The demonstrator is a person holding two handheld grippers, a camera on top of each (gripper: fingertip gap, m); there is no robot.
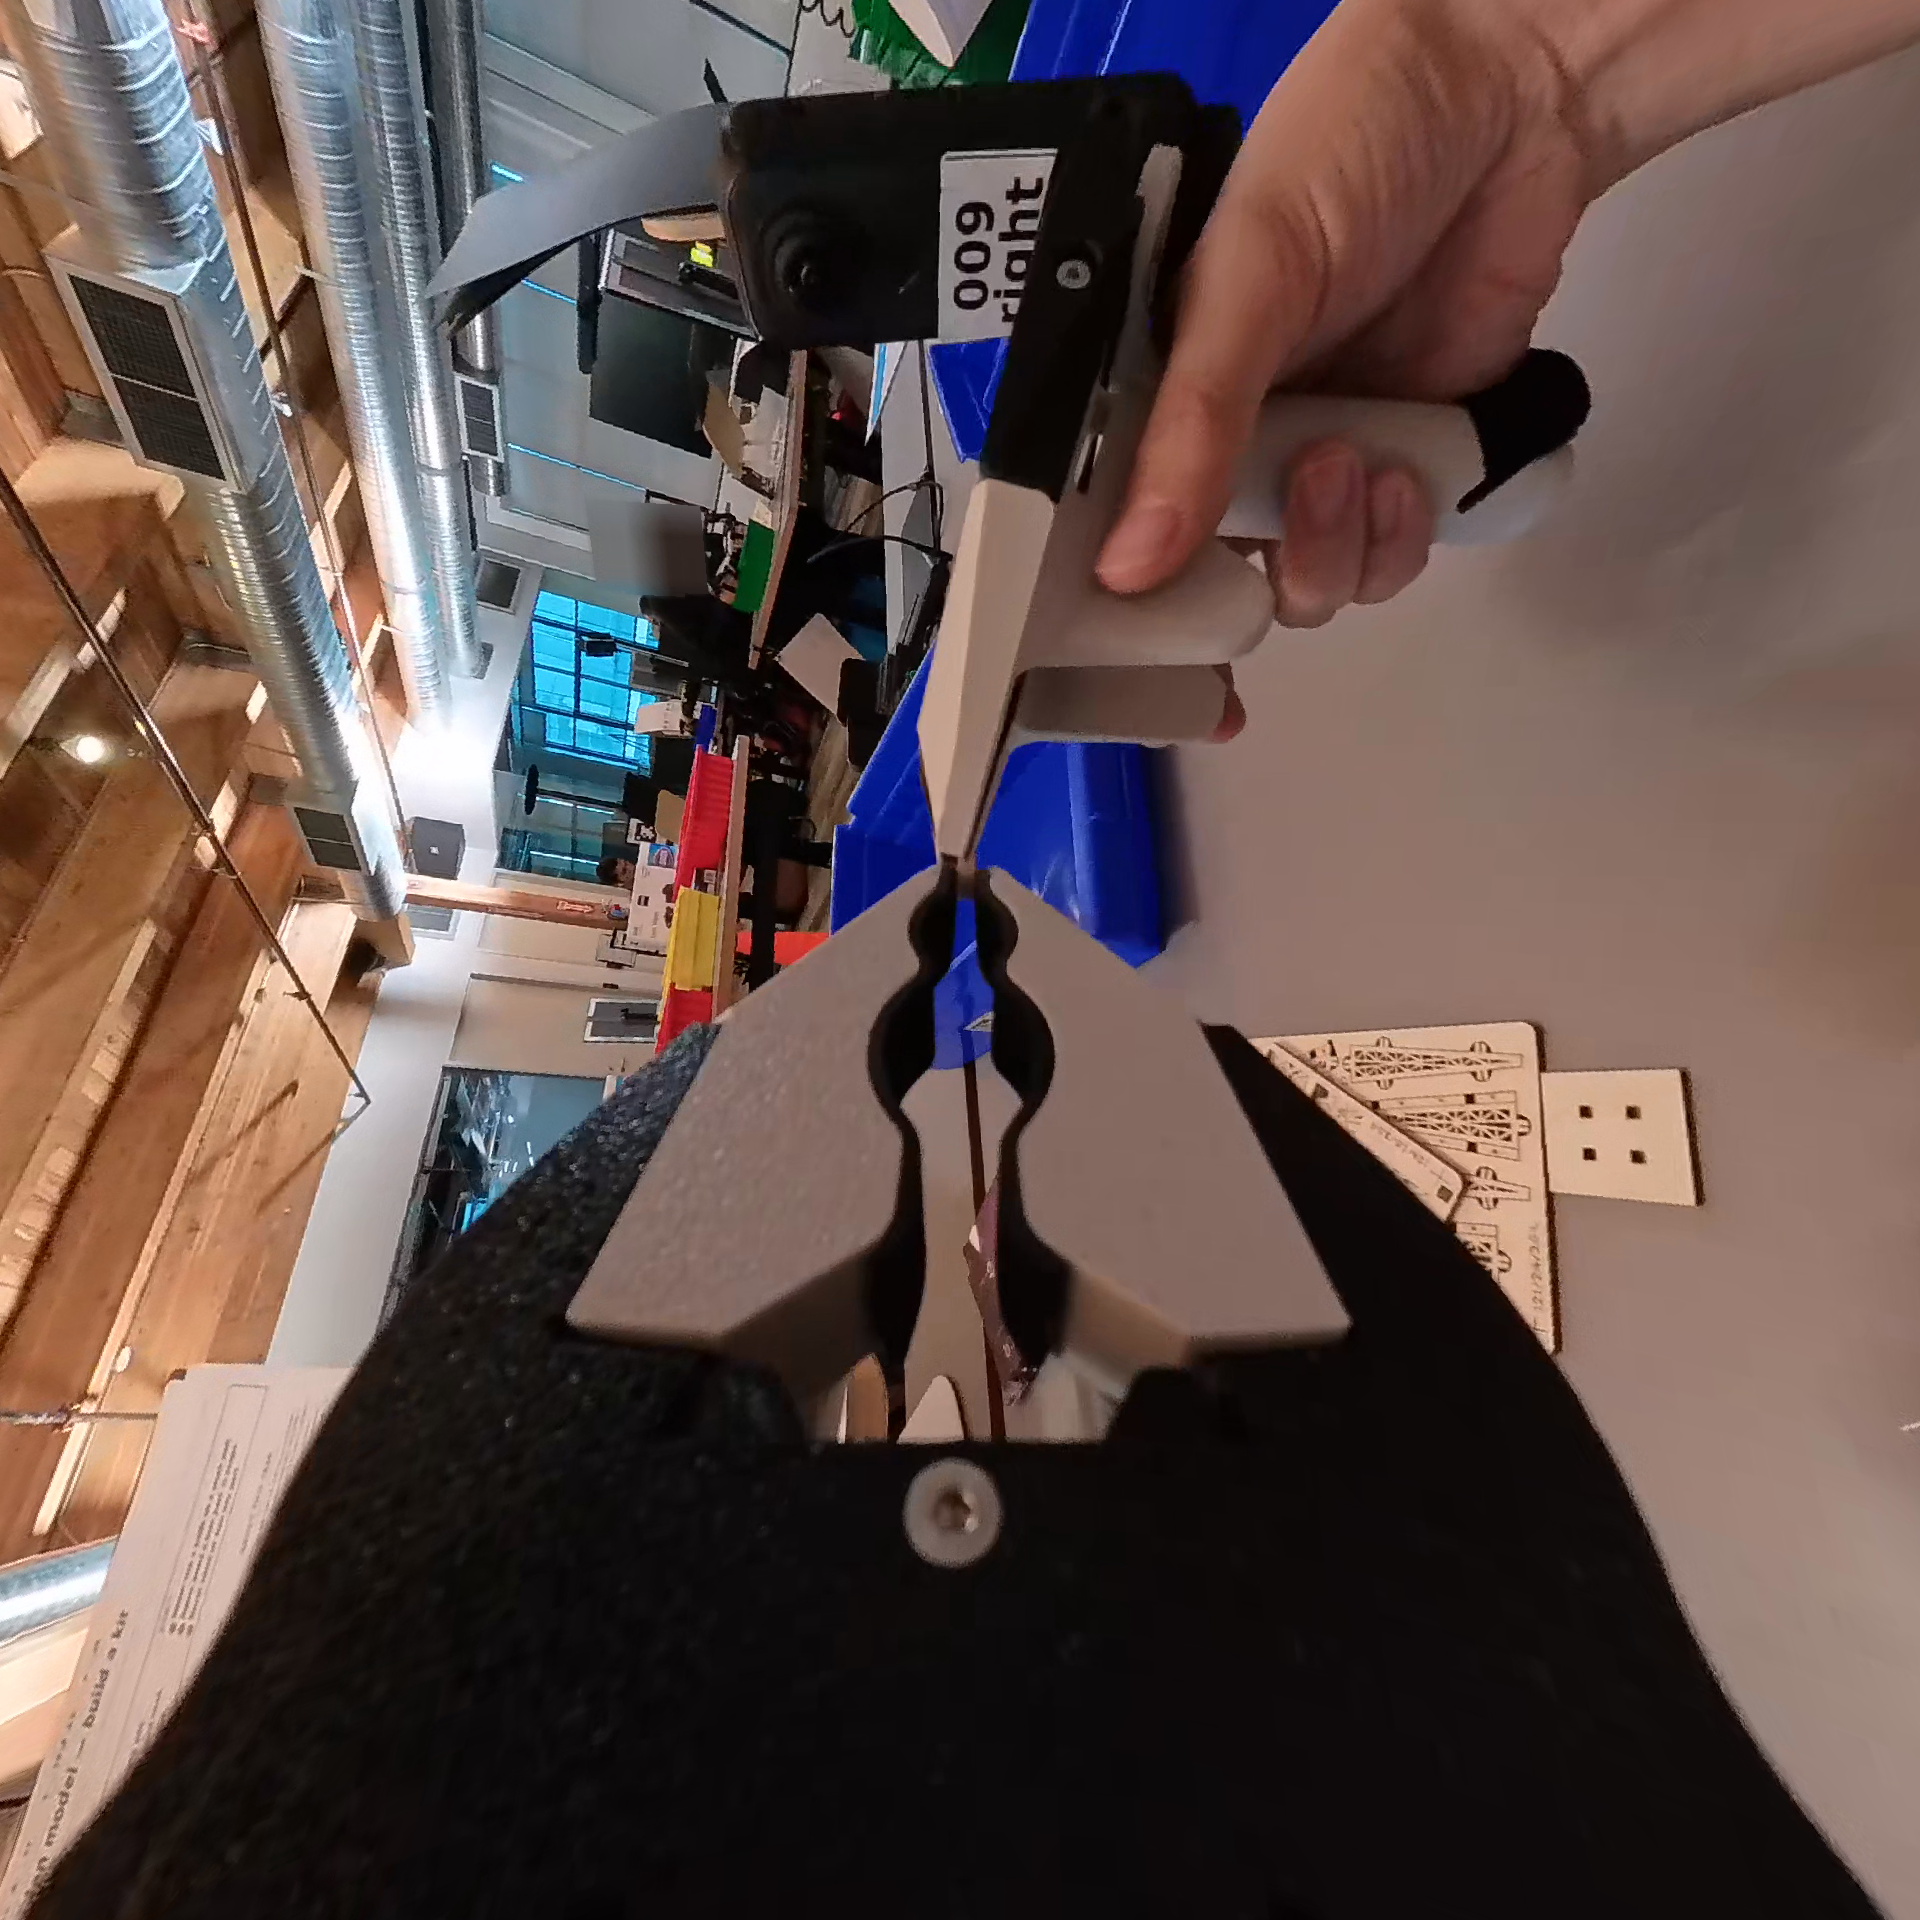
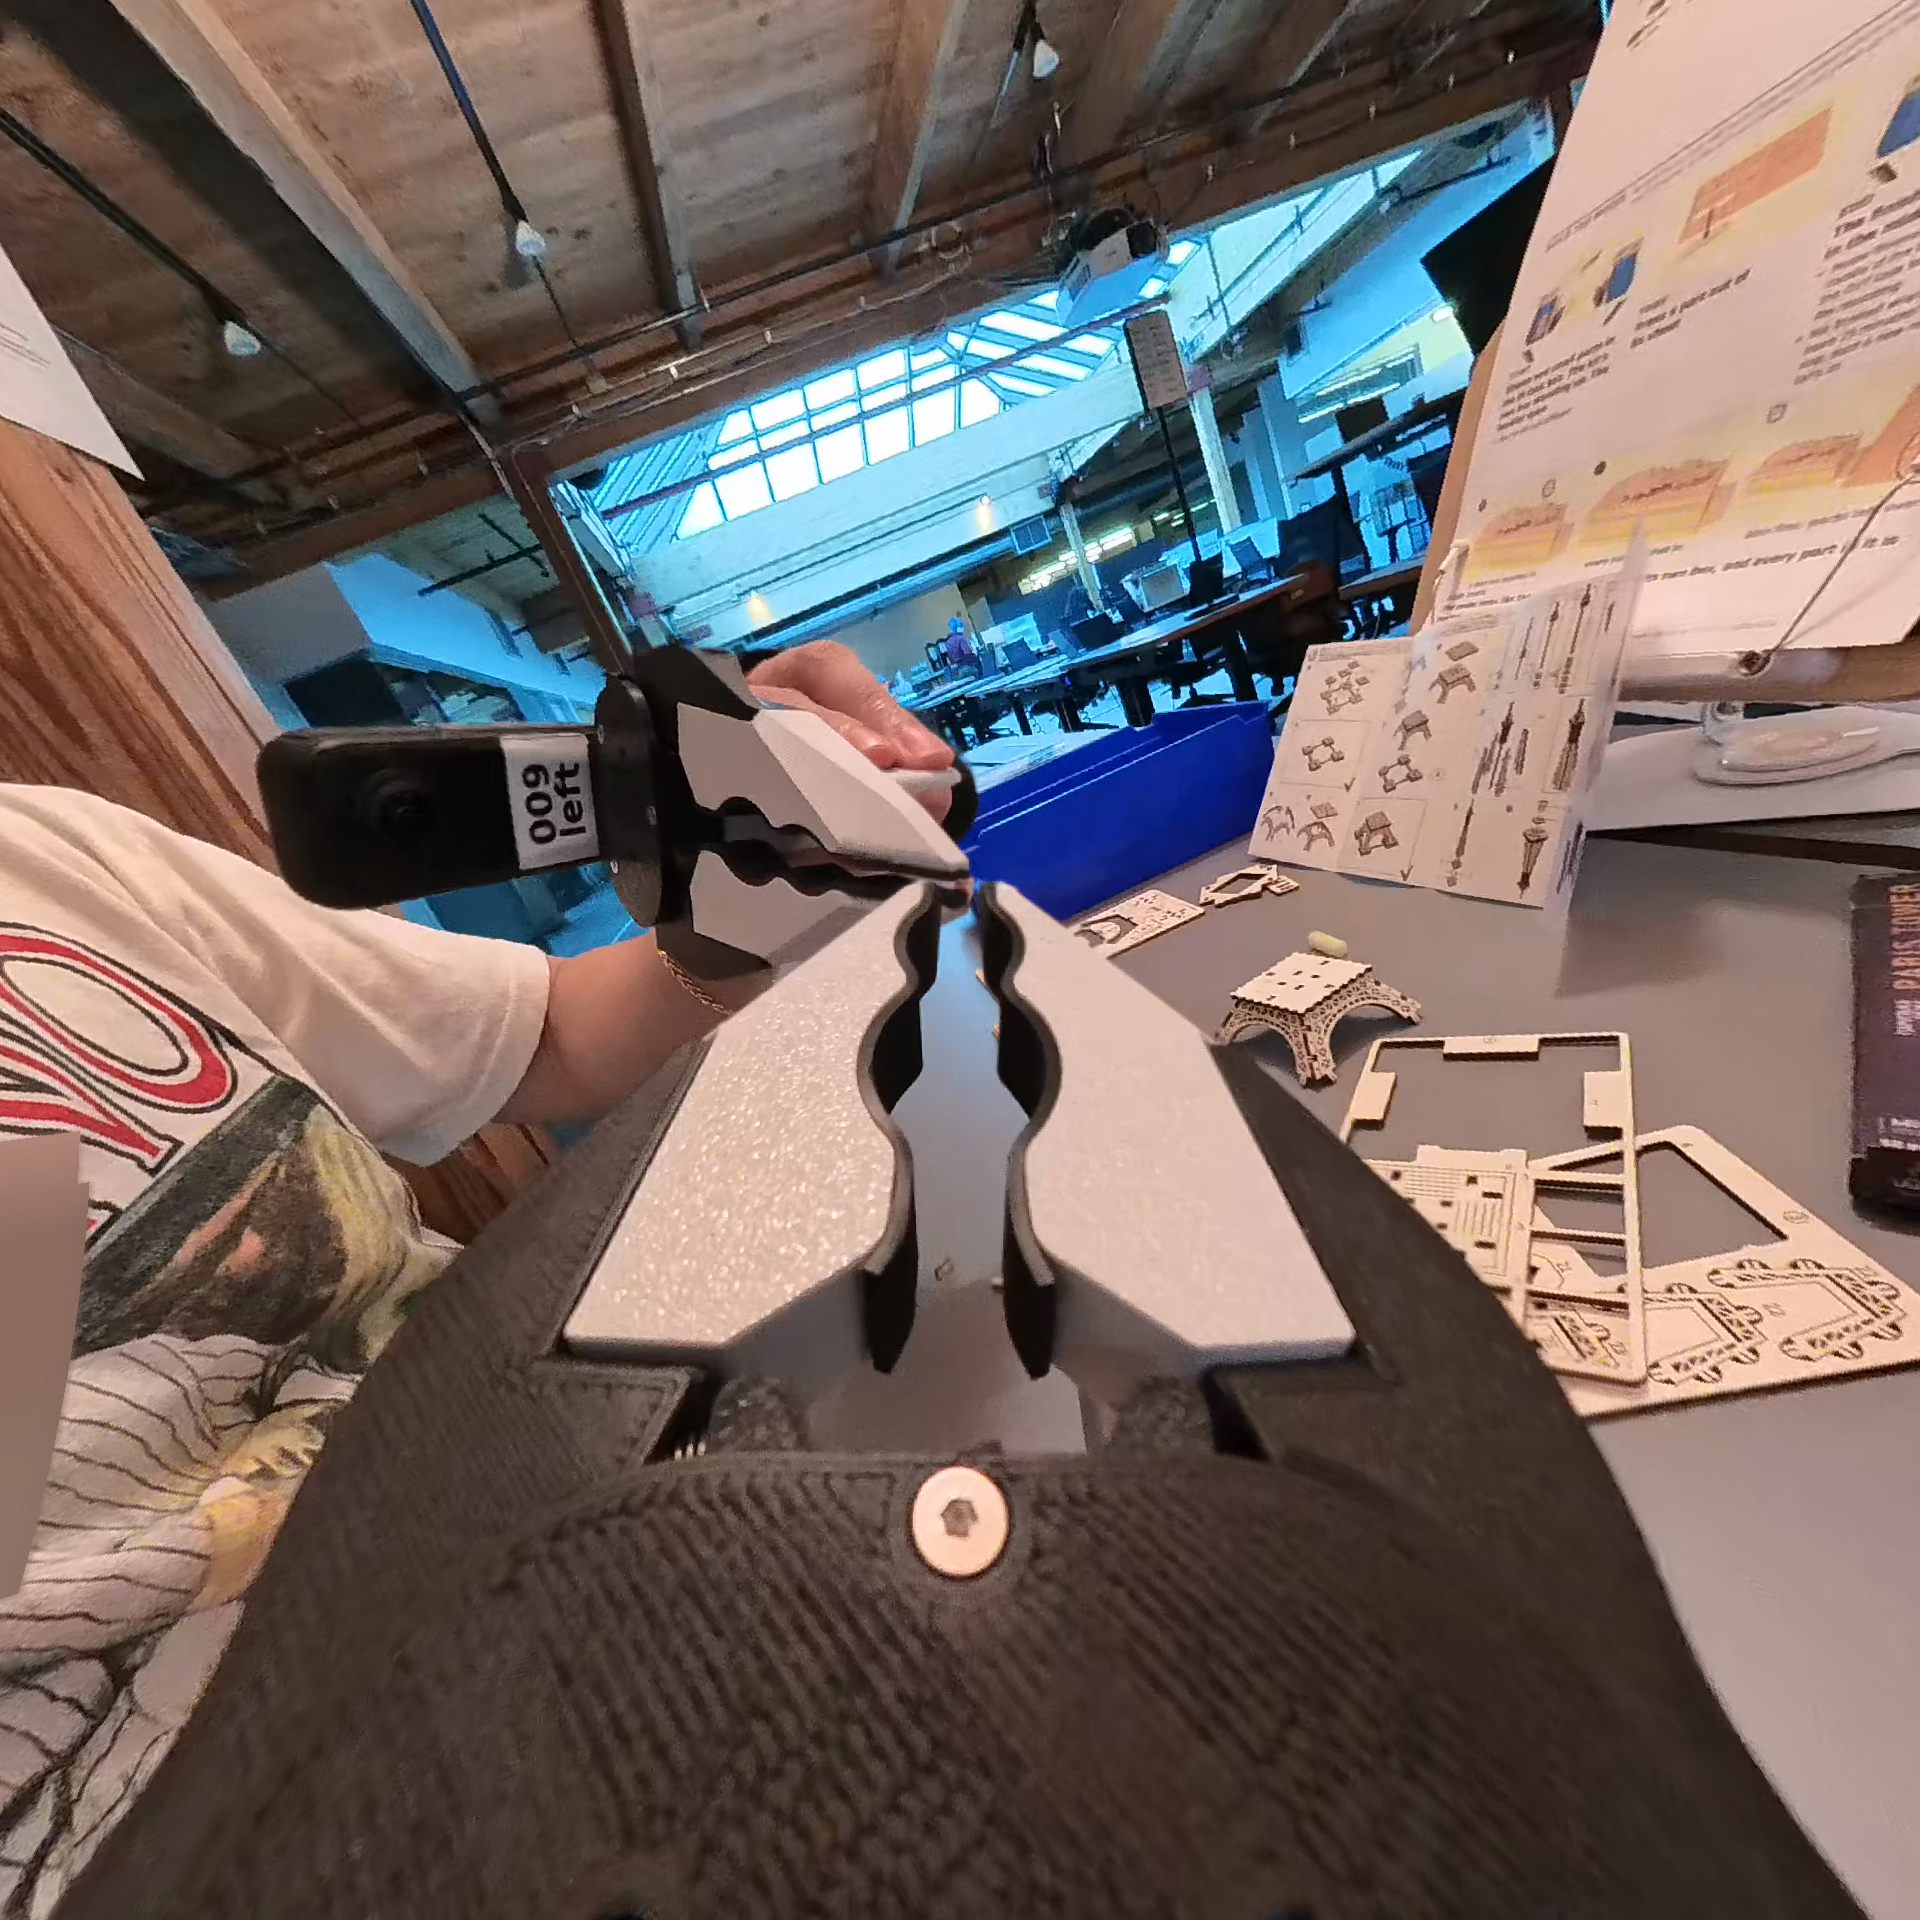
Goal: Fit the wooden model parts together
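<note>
My left gripper [image 1: 961, 883] is shut on a thin wooden part [image 1: 982, 1164], seen edge-on as a dark strip running back between its fingers. My right gripper [image 2: 961, 896] meets it tip to tip, jaws nearly closed, pinching the far end of the same part. In the left wrist view the right gripper [image 1: 956, 844] comes down from above, held by a hand [image 1: 1351, 312]. In the right wrist view the left gripper [image 2: 951, 871] comes in from the left. The part itself is hardly visible in the right wrist view. Both are held above the grey table [image 2: 1714, 1558].
A built wooden tower base [image 2: 1314, 1003] stands on the table to the right. Punched-out wooden sheets [image 2: 1558, 1247] lie in front of it. A folded instruction leaflet [image 2: 1434, 758], a blue bin [image 2: 1122, 810] and a dark box [image 2: 1886, 1049] stand behind. A square holed plate [image 1: 1621, 1138] lies beside more sheets [image 1: 1455, 1122]. The grippers are tip to tip, or close to it.
</note>
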